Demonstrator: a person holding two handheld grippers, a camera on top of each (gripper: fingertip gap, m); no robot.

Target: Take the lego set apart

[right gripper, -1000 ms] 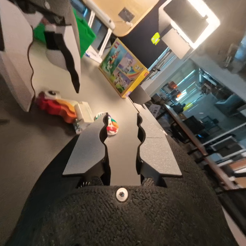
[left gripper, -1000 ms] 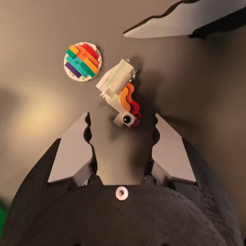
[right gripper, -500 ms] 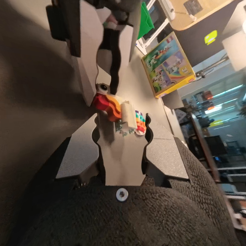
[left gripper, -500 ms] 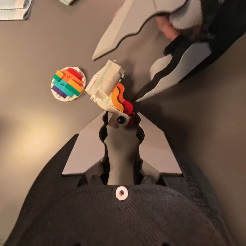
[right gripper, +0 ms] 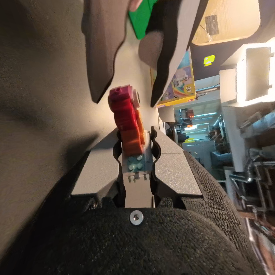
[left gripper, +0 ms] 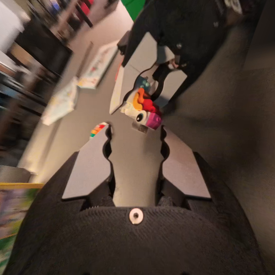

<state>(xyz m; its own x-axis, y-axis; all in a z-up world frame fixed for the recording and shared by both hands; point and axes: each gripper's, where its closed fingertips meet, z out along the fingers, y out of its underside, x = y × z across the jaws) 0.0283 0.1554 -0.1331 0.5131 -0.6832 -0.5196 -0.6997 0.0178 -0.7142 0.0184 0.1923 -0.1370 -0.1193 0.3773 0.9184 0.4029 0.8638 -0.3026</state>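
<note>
The lego model is a white unicorn part with an orange and red mane, an eye and a magenta brick at its head end. My right gripper is shut on its white and teal body, and both pads press on it. It also shows in the left wrist view, held between the right gripper's fingers. My left gripper is open, with its tips just short of the head and not touching it. In the right wrist view the left gripper's fingers stand on either side of the head. A round white plate with rainbow bricks lies partly behind my left finger.
The grey table carries paper booklets at the left. A yellow lego box stands at the far side and shows blurred in the left wrist view. A person in dark clothes is behind the right gripper. A green thing is at the top. The gap from one gripper's tips to the other's is roughly 4 centimetres.
The right gripper came in over the model and shut on its body. The left gripper narrowed from wide open around the head, then widened again. Both views tilted.
</note>
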